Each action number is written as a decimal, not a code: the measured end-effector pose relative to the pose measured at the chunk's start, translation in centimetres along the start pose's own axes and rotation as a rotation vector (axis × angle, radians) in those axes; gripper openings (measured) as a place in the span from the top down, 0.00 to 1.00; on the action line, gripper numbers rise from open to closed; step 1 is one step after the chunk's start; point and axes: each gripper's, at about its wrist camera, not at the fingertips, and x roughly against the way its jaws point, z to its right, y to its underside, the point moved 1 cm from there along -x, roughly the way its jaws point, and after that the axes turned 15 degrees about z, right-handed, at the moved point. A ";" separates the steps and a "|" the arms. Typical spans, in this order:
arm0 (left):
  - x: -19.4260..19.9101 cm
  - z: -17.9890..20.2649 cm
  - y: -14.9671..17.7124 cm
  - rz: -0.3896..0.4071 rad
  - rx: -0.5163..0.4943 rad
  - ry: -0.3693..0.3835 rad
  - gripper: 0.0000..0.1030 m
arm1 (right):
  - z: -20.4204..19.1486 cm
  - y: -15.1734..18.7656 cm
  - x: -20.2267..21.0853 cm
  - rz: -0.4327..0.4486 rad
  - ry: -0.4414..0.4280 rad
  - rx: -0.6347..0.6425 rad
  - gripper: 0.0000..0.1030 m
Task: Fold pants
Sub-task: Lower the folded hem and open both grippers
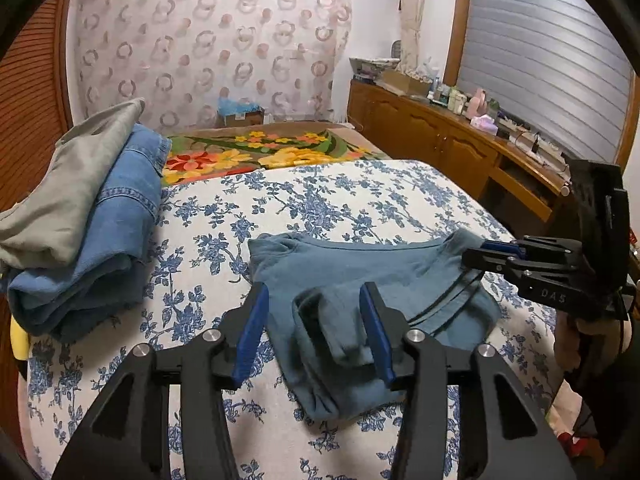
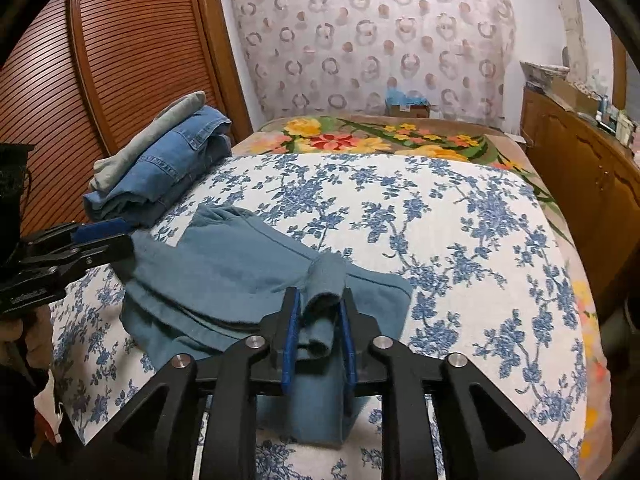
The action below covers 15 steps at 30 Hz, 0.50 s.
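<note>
1. Black linkage bars of our left gripper (image 1: 314, 308) fill the bottom of the left wrist view. Its jaws stand fairly wide, with blue pads (image 1: 252, 330) on either side of a bunched fold of the teal pants (image 1: 360, 264). The fold leans against the right pad; the left pad is clear of the cloth, so nothing is clamped.

2. Only this view shows the wooden cabinet (image 1: 436, 136) along the wall, its top crowded with bottles and boxes, and the grey slatted blind (image 1: 540, 64) above it. Our right gripper (image 1: 474, 254) comes in from the right edge, its tips at the far corner of the pants.

3. In the right wrist view our right gripper's (image 2: 320, 322) jaws stand narrow, with a rolled edge of the pants (image 2: 240, 256) between the pads. The cloth fills the gap; we cannot tell whether the pads press on it.

4. This view alone shows the louvred wooden door (image 2: 132, 52) on the left. Our left gripper (image 2: 120, 240) enters from the left edge at the pants' other end.

5. Both views show the pants lying partly folded on the blue-flowered bedspread (image 2: 460, 216), near the front edge of the bed. A stack of folded jeans (image 2: 168, 172) topped by a grey garment (image 2: 160, 132) sits apart at the bed's left side.
</note>
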 end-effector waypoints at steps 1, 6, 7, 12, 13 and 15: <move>0.2 -0.2 0.2 -0.005 0.004 -0.003 0.53 | 0.1 0.0 0.3 0.003 0.007 0.001 0.70; 1.3 -0.8 1.7 -0.042 0.019 -0.010 0.53 | 0.6 0.8 2.0 -0.012 0.026 0.006 0.67; 1.6 -0.9 1.9 -0.049 0.023 -0.007 0.53 | 0.6 0.9 2.4 -0.017 0.022 0.006 0.67; 2.5 -0.9 3.6 -0.082 0.028 0.006 0.53 | 0.7 2.4 4.2 -0.036 0.005 -0.006 0.67; 2.7 -0.9 3.9 -0.089 0.028 0.013 0.53 | 0.7 2.7 4.4 -0.041 -0.001 -0.011 0.67; 2.8 -0.7 4.5 -0.098 0.025 0.024 0.53 | 0.7 3.2 4.8 -0.050 -0.011 -0.019 0.67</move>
